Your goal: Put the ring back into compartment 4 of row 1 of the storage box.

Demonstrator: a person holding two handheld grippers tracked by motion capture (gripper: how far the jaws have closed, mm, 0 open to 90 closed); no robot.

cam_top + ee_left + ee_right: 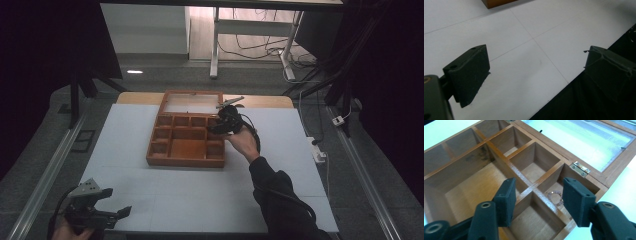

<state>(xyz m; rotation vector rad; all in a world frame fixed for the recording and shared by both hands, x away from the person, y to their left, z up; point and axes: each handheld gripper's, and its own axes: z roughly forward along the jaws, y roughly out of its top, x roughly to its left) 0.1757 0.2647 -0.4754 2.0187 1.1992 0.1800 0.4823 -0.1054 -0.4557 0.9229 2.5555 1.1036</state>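
Note:
A wooden box (185, 161) with several compartments sits mid-table, its glass-panelled lid (192, 104) lying open behind it. My right gripper (218, 127) hovers over the box's back right corner. In the right gripper view, this gripper (539, 200) is open above the dividers (524, 178), with nothing between its jaws. A small pinkish bead ring (555, 197) lies in the corner compartment near the brass hinge (580, 168). My left gripper (117, 201) is open at the table's near left corner. In the left gripper view, its jaws (536, 70) stand wide apart over the bare white mat.
The white mat (200, 190) covers the table, with a corner of the box (496, 2) at the top of the left gripper view. A person's dark sleeve (280, 200) reaches in from the bottom right. Desk legs and cables (250, 50) stand on the floor beyond.

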